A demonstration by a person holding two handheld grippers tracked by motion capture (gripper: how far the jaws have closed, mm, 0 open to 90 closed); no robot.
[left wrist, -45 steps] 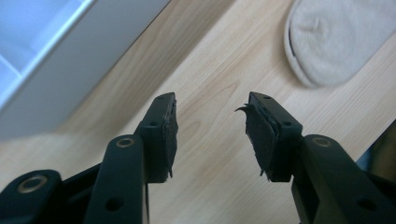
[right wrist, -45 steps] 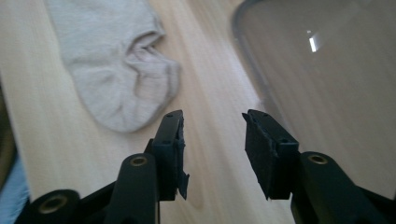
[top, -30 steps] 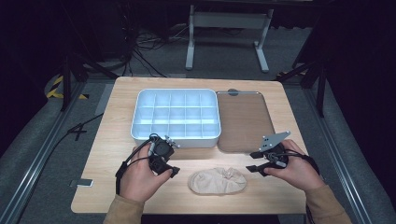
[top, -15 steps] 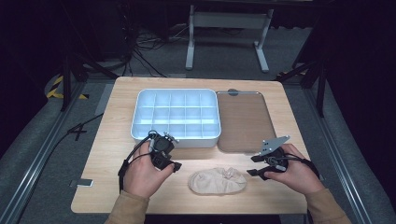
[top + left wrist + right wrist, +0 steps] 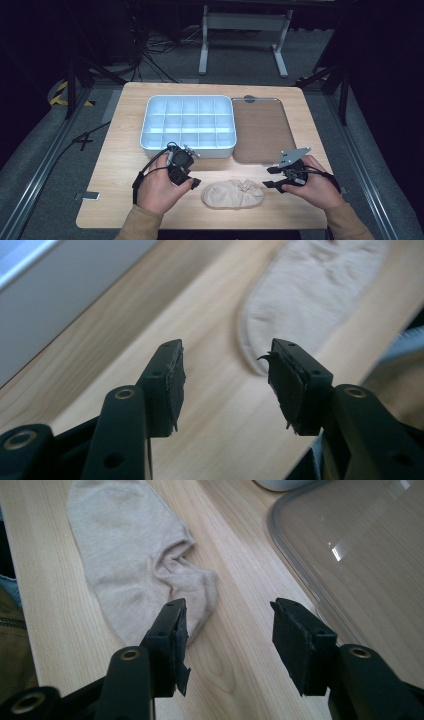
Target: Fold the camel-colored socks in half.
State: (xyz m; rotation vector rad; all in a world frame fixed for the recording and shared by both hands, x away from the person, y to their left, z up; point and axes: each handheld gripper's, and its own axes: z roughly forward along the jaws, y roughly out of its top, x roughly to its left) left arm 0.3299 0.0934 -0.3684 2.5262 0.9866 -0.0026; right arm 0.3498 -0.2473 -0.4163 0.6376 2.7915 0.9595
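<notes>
A flat beige fabric sock lies on the pale wooden table near its front edge, between the two hands, just in front of a white plastic divided organiser box and a clear smoky plastic lid lying beside that box. The left gripper, black, held in the left hand, sits just left of the sock's rounded end; in the left gripper view its jaws stand wide apart with only bare table between the pads, and the sock's end is just beyond the right-hand pad, not touched. These jaws have just been closing a little, then easing back, with nothing between them. The right gripper, black with a grey three-cornered plate on top, held in the right hand, points at the sock's other end from the right; its jaws are also wide apart and have just been closing slightly. In the right gripper view the sock's crumpled opening end lies by the left-hand pad, partly behind it; whether the pad touches the fabric cannot be told. The gap between the pads shows bare wood; the lid's rim runs just beyond the right-hand pad
</notes>
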